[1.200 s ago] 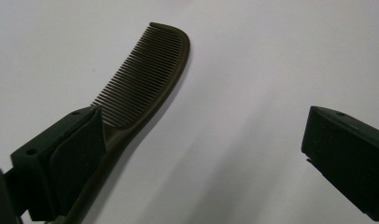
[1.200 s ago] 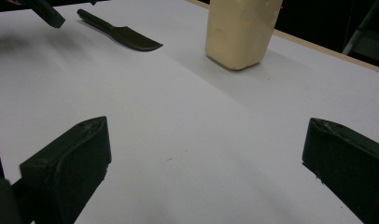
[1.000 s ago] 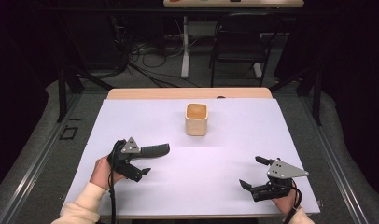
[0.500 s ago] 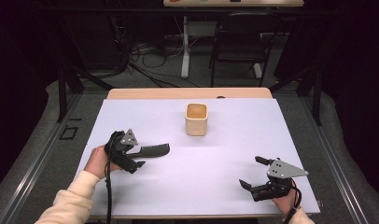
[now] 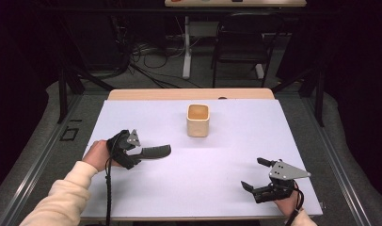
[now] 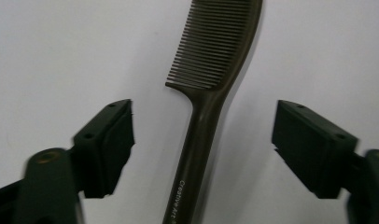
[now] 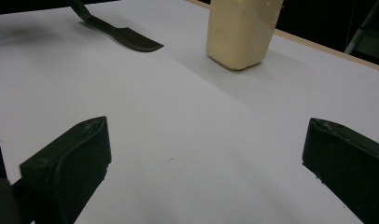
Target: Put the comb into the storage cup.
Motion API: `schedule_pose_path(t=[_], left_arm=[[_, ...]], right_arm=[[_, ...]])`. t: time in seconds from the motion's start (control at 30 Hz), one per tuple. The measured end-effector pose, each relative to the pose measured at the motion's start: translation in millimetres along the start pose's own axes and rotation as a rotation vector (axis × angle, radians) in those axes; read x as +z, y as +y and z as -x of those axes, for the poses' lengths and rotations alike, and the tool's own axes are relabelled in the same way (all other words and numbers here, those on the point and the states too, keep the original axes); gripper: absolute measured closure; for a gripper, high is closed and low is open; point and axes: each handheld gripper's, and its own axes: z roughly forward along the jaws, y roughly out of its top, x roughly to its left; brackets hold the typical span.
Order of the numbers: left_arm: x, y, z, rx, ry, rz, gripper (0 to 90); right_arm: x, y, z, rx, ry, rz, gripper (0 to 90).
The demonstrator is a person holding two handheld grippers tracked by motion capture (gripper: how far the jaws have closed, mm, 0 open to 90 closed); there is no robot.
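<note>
A dark comb (image 5: 157, 150) lies flat on the white table, its teeth end pointing right. My left gripper (image 5: 138, 155) is down over the comb's handle (image 6: 197, 140). Its jaws have just been closing, and the handle lies between them with a gap on each side; neither pad (image 6: 108, 144) touches it. The teeth (image 6: 215, 42) reach out past the jaws. My right gripper (image 5: 251, 173) rests open near the front right of the table with nothing between its fingers (image 7: 206, 158). From there the comb's tip (image 7: 127, 37) lies far off to the left.
A cream square cup (image 5: 198, 120) stands upright at the middle back of the white sheet (image 5: 236, 141), also seen in the right gripper view (image 7: 241, 30). A wooden strip (image 5: 189, 94) edges the table's far side. A chair (image 5: 238, 42) and cables lie beyond it.
My left hand has moved its gripper a little away from the table's front edge, along the comb's handle. The comb, the cup and the right gripper have stayed put.
</note>
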Motion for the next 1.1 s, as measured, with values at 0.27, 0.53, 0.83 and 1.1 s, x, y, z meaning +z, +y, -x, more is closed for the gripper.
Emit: schedule_pose_path(t=[0.27, 0.53, 0.83, 1.1], left_arm=[[9.1, 5.6, -6.3, 0.084, -0.055, -0.097, 47.1], [18.3, 11.4, -10.1, 0.162, -0.091, -0.184, 59.4], [28.6, 14.8, -12.1, 0.193, -0.128, -0.219, 67.0], [34.4, 17.1, -12.2, 0.208, -0.139, -0.23, 70.8]], right_arm=[[0.0, -0.1, 0.1, 0.001, -0.001, 0.0, 0.7], [0.0, -0.1, 0.0, 0.002, 0.0, -0.001, 0.7], [-0.2, -0.1, 0.1, 0.001, -0.003, 0.003, 0.6], [-0.4, -0.1, 0.5, -0.004, -0.006, 0.005, 0.7]])
